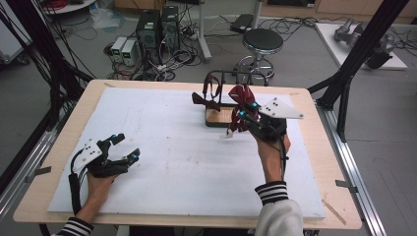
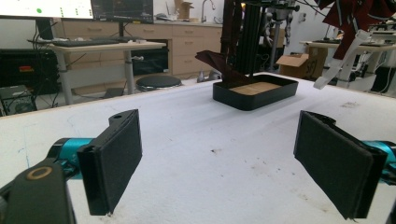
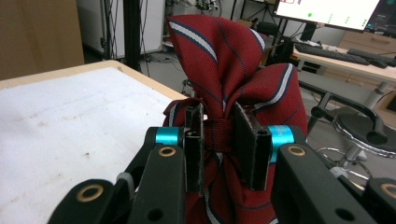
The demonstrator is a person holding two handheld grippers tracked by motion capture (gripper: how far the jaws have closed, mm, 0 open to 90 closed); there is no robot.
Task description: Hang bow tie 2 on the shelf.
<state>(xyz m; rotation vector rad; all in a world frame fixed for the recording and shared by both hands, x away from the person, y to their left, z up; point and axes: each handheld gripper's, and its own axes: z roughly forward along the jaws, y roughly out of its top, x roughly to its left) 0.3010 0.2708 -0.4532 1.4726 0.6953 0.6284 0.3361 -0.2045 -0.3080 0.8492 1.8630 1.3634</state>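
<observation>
White desk (image 1: 162, 147): right claw (image 3: 219, 140) pinches bow tie (image 3: 224, 70) above far-edge rack (image 1: 219, 115); left claw (image 2: 219, 158) wide, at near-left corner

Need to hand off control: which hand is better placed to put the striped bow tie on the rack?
Right. Its tongs are shut on the red striped bow tie, raised beside the black rack. The left tongs hang open at the table's near-left, far from both.

Even overhead room light, soft shadows; high view slightly soft; backgrounds mildly blurred in both gripper views.
</observation>
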